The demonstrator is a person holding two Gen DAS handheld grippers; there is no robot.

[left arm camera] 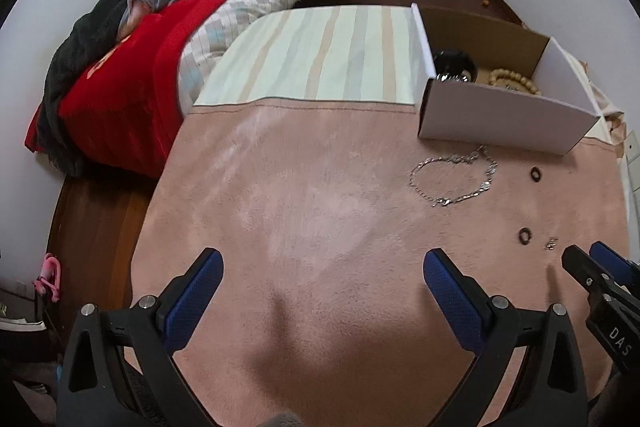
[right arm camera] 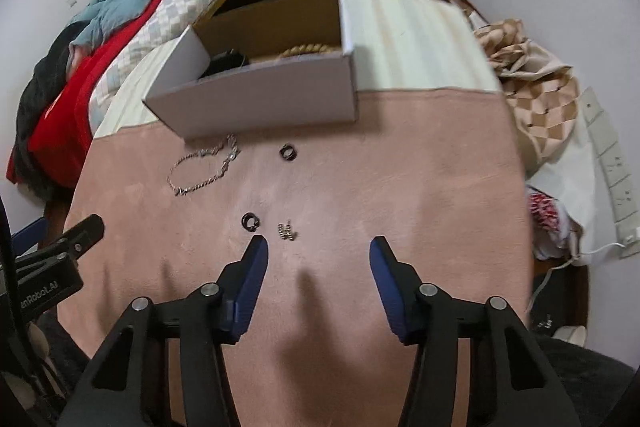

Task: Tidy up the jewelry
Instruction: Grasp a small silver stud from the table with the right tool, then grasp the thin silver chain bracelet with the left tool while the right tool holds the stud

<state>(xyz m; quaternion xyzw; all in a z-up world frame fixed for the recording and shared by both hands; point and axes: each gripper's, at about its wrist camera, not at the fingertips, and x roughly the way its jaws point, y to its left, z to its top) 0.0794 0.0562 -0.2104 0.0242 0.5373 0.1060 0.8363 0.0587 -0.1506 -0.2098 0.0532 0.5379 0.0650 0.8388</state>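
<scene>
Both grippers' fingers apart, empty: left [left arm camera: 322,281], right [right arm camera: 318,259]. Risk: tiny clasp [right arm camera: 287,231] snagging in pink cloth [right arm camera: 400,167], slipping.

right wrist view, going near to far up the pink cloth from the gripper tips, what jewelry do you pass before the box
small silver earrings → near dark ring → silver chain bracelet → far dark ring → white cardboard box
</scene>
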